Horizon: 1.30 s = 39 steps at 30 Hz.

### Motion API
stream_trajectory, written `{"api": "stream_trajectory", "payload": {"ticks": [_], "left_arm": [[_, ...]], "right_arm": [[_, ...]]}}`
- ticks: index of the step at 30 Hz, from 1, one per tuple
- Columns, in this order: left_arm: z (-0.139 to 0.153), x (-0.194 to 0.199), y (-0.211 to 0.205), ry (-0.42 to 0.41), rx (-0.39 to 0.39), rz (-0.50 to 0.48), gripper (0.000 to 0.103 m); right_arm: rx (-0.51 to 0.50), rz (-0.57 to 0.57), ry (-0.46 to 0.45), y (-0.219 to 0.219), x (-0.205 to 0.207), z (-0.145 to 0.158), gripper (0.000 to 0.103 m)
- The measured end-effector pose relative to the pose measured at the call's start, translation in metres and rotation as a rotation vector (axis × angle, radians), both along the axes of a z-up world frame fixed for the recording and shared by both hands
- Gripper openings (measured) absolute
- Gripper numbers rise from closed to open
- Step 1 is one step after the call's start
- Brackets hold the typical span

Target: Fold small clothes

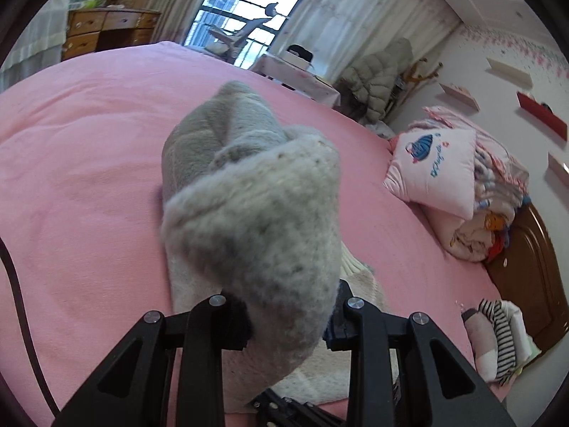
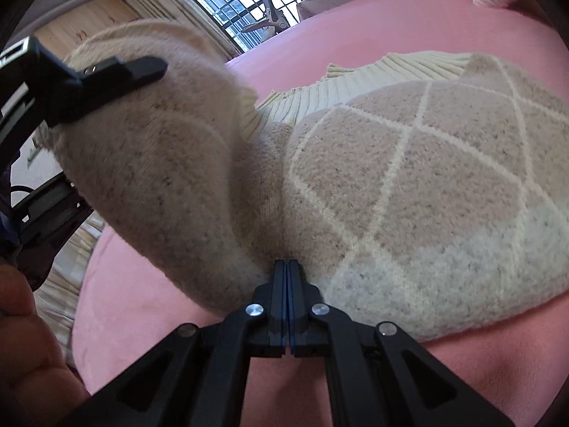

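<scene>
A small beige knit sweater (image 2: 426, 192) with a cream diamond pattern and ribbed collar lies on the pink bed (image 2: 355, 28). My left gripper (image 1: 288, 320) is shut on one sleeve (image 1: 256, 220) of the sweater and holds it lifted above the bed; the sleeve hides the fingertips. In the right wrist view that lifted sleeve (image 2: 160, 149) rises at the left with the left gripper's finger (image 2: 135, 69) on it. My right gripper (image 2: 287, 270) is shut, its tips pressed into the sweater's near edge where the sleeve meets the body.
Pillows and folded bedding (image 1: 455, 185) are piled at the wooden headboard (image 1: 526, 277) on the right. Striped folded clothes (image 1: 498, 341) lie near the bed's right edge. A window (image 1: 249, 7), a dresser (image 1: 106, 28) and a small table (image 1: 295, 74) stand beyond the bed.
</scene>
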<state>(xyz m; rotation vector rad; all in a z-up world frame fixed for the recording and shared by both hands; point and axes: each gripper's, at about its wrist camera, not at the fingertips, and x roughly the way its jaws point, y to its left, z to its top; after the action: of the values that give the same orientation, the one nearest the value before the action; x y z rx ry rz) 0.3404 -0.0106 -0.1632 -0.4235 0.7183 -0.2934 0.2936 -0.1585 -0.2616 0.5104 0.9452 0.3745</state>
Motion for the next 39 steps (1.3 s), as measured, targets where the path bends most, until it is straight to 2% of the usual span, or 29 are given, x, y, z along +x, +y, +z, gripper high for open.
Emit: {"api": "stream_trajectory", "payload": {"ticks": [2,5,11,14,16,18,19,20,21,24,27,31,32,34,36,38,39], "left_arm": [[0.003,-0.002,-0.012,-0.004,0.013,-0.025,0.027],[0.004,-0.003,-0.038,0.001,0.038,-0.073,0.027],[-0.015,-0.006,-0.092,0.064,0.058,-0.163,0.027],[-0.037,-0.011,-0.118,0.111,0.136,-0.185,0.028],[-0.043,-0.015,-0.128,0.104,0.192,-0.184,0.028],[-0.042,-0.021,-0.135,0.085,0.243,-0.184,0.033],[-0.041,-0.023,-0.137,0.085,0.252,-0.187,0.045],[-0.04,-0.024,-0.138,0.088,0.242,-0.202,0.053],[-0.037,-0.024,-0.142,0.096,0.218,-0.22,0.067],[-0.031,-0.033,-0.14,0.093,0.213,-0.221,0.077],[-0.022,-0.04,-0.141,0.091,0.199,-0.226,0.079],[-0.009,-0.058,-0.118,0.108,0.088,-0.231,0.079],[-0.005,-0.061,-0.111,0.107,0.066,-0.228,0.079],[0.003,-0.068,-0.094,0.099,0.029,-0.192,0.079],[0.005,-0.078,-0.067,0.099,0.006,-0.132,0.08],[0.003,-0.082,-0.042,0.122,0.016,-0.054,0.08],[0.001,-0.082,-0.034,0.139,0.03,-0.026,0.08]], "right_arm": [[0.052,-0.024,0.017,-0.015,-0.006,0.003,0.0],[0.067,-0.06,0.022,-0.042,-0.018,0.01,0.0],[-0.07,-0.188,0.045,-0.105,-0.043,0.019,0.0],[-0.079,-0.246,0.071,-0.132,-0.045,0.015,0.0],[-0.06,-0.273,0.083,-0.145,-0.044,0.012,0.0],[-0.041,-0.289,0.089,-0.153,-0.043,0.011,0.0],[-0.034,-0.288,0.091,-0.155,-0.041,0.012,0.0],[-0.032,-0.285,0.092,-0.156,-0.04,0.012,0.0],[-0.034,-0.281,0.093,-0.155,-0.036,0.012,0.0],[-0.052,-0.271,0.09,-0.156,-0.032,0.015,0.0],[-0.065,-0.264,0.082,-0.155,-0.029,0.023,0.0],[-0.077,-0.265,0.066,-0.16,-0.027,0.039,0.0],[-0.071,-0.267,0.065,-0.162,-0.038,0.041,0.002],[-0.044,-0.264,0.067,-0.168,-0.041,0.046,0.003],[-0.005,-0.25,0.067,-0.171,-0.038,0.056,0.014],[0.009,-0.244,0.051,-0.175,-0.037,0.069,0.044],[0.002,-0.24,0.029,-0.176,-0.036,0.079,0.049]]}}
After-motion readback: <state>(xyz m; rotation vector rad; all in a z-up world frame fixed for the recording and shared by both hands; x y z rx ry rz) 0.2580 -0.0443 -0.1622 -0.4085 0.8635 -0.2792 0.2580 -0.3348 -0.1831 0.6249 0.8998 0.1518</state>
